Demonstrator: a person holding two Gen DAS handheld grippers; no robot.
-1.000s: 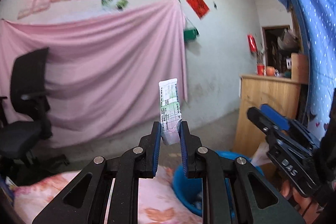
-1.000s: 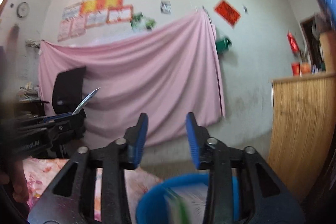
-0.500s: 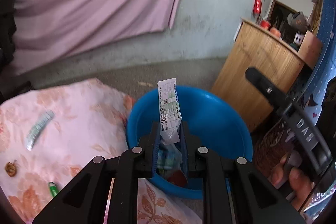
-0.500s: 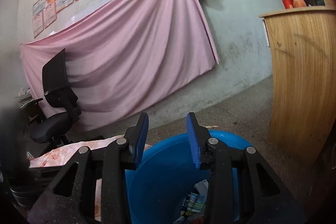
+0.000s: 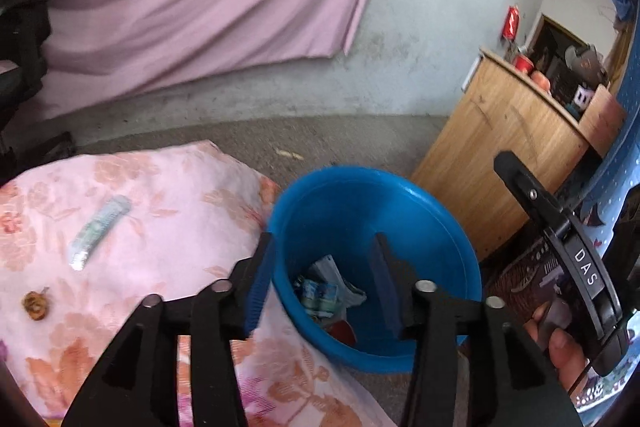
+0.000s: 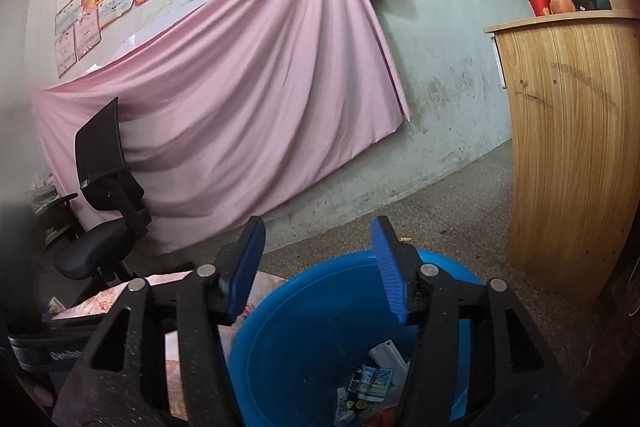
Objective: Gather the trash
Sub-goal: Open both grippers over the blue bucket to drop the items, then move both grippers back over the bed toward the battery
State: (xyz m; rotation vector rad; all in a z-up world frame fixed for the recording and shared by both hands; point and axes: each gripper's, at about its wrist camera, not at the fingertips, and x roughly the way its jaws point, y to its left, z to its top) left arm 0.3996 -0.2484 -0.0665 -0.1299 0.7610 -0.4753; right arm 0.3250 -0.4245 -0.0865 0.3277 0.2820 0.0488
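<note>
Grippers, left (image 5: pixel 320 267) and right (image 6: pixel 316 263), gape above blue basin (image 5: pixel 400 195) beside floral cloth (image 5: pixel 172 211).

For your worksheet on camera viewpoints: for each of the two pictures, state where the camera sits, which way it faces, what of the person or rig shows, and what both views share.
Left wrist: sits behind the left gripper, tilted down at the blue basin and flowered cloth; open jaws show, plus the right gripper and a hand.
Right wrist: sits behind the right gripper, facing the pink sheet and office chair; open jaws show.
Shared: basin, its trash, sheet, wooden cabinet.
</note>
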